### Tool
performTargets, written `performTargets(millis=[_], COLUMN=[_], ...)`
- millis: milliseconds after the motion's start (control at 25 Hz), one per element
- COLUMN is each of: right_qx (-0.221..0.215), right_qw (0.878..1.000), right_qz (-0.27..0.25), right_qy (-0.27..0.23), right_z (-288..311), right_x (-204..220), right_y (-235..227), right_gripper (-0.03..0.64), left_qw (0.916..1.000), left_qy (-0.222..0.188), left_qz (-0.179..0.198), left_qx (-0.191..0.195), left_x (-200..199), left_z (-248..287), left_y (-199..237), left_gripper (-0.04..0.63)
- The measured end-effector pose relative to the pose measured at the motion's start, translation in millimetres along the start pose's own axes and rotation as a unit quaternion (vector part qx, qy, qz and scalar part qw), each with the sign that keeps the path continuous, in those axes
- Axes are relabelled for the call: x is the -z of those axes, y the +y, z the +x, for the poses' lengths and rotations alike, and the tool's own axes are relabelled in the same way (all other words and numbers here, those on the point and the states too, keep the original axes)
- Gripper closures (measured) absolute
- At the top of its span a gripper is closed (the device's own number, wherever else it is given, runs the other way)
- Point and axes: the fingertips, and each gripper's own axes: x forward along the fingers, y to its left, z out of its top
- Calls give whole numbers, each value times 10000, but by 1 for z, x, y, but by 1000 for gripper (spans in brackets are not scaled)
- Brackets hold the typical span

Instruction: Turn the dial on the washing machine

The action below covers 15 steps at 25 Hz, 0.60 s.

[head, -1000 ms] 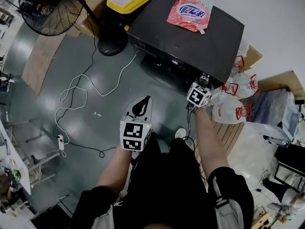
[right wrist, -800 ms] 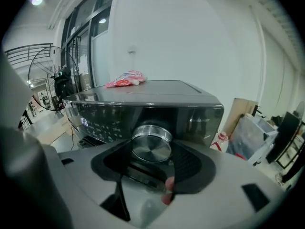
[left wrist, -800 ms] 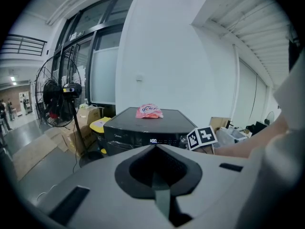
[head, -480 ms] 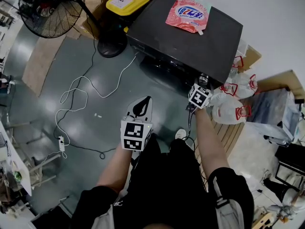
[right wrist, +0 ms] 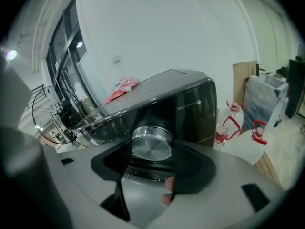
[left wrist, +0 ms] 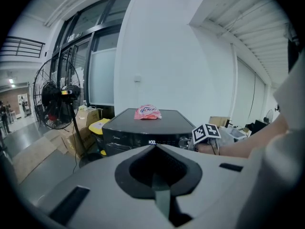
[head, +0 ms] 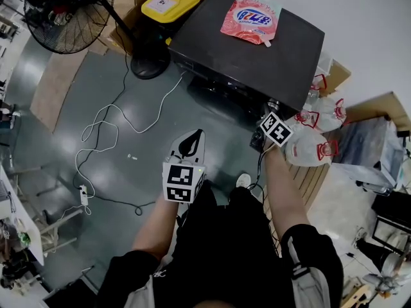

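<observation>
The black washing machine (head: 257,56) stands ahead of me with a pink detergent pouch (head: 252,17) on its lid. Its silver dial (right wrist: 151,144) is on the front panel's right end. My right gripper (right wrist: 151,151) is shut on the dial, one black pad on each side of it; in the head view that gripper (head: 274,113) is pressed against the machine's front corner. My left gripper (head: 191,140) hangs over the floor, well short of the machine, shut with nothing in it. In the left gripper view its jaws (left wrist: 156,149) meet below the lit display (left wrist: 152,141).
A standing fan (head: 67,11) and a yellow-lidded box (head: 168,0) are to the machine's left. White cable (head: 103,127) loops over the floor. Clear plastic jugs with red handles (head: 314,140) crowd the machine's right side, just beside my right gripper.
The right gripper's marker cube has rolled clockwise while staying at the dial. The left gripper has not moved.
</observation>
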Motion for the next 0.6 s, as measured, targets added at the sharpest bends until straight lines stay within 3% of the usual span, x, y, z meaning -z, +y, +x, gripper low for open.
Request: performTargets(millis=[360, 600], right_qx=[-314, -186], right_qw=[9995, 9978], right_qz=[10, -603], right_qy=[49, -180], right_z=[-3, -30], right_x=[0, -5], right_y=[0, 3], right_gripper=[344, 405], left_qw=[10000, 9997], left_qy=[-81, -218], left_qz=[-14, -37], left_qx=[5, 75], left_x=[-3, -14], left_z=[-3, -1], left_y=[-5, -10], left_gripper=[583, 583])
